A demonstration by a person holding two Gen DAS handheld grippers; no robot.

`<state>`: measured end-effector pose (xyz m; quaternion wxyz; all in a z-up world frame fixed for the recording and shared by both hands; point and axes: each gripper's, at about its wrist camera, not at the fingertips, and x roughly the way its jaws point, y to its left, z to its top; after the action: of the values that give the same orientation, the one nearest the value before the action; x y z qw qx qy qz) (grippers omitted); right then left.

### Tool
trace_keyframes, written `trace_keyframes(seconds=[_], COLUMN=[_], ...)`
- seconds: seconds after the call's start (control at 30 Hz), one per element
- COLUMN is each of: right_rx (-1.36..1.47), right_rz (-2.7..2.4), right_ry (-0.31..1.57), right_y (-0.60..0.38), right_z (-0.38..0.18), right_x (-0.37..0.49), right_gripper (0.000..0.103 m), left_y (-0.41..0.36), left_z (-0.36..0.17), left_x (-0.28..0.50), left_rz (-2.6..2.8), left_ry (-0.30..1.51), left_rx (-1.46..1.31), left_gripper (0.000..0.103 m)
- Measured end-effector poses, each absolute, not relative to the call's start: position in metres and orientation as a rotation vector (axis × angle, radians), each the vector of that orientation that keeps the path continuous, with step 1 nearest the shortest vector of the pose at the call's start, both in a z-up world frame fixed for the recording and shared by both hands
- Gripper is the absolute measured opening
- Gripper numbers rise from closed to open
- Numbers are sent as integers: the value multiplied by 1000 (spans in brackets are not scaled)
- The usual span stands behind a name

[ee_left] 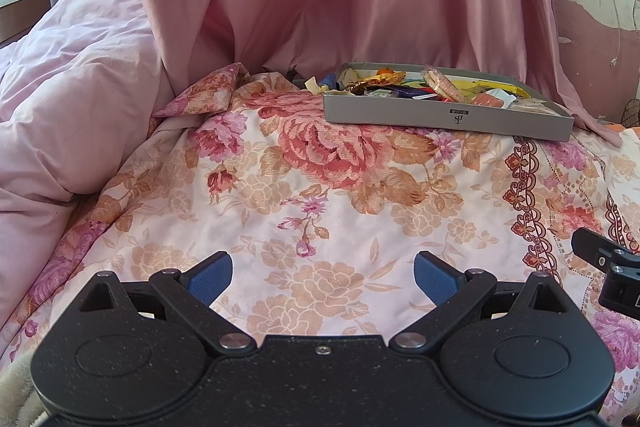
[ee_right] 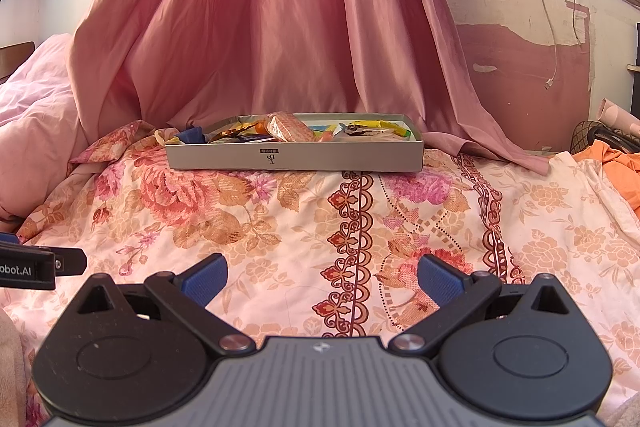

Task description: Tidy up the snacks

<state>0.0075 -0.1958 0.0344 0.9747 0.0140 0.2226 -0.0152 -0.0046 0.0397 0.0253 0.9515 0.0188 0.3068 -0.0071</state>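
- Left gripper (ee_left: 323, 277) hangs low over the floral bedspread (ee_left: 248, 195), jaws spread wide, nothing in them.
- Right gripper (ee_right: 322, 279) just beside it, same deal: wide apart and empty, probably parked back so both cameras see the load.
- Grey tray (ee_right: 296, 157) sits well ahead by the pink curtain (ee_right: 280, 27), snacks (ee_right: 290, 127) heaped inside, some wrappers (ee_right: 188, 135) spilling over its left end.

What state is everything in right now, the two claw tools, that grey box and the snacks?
Left gripper: open, holding nothing.
Right gripper: open, holding nothing.
Grey box: lidless, resting on the floral bedspread.
Snacks: jumbled in the box; a few wrappers lie at its left end.
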Motion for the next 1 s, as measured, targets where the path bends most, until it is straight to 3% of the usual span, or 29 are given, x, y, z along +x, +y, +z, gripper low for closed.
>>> trace_keyframes(seconds=[1.0], right_rx=[27], right_rz=[-31], right_ry=[451], right_y=[-195], right_z=[34], right_x=[8], right_gripper=[103], left_y=[37], left_z=[27], left_x=[-6], left_rz=[12], left_ry=[636], left_rx=[17], left_gripper=[96])
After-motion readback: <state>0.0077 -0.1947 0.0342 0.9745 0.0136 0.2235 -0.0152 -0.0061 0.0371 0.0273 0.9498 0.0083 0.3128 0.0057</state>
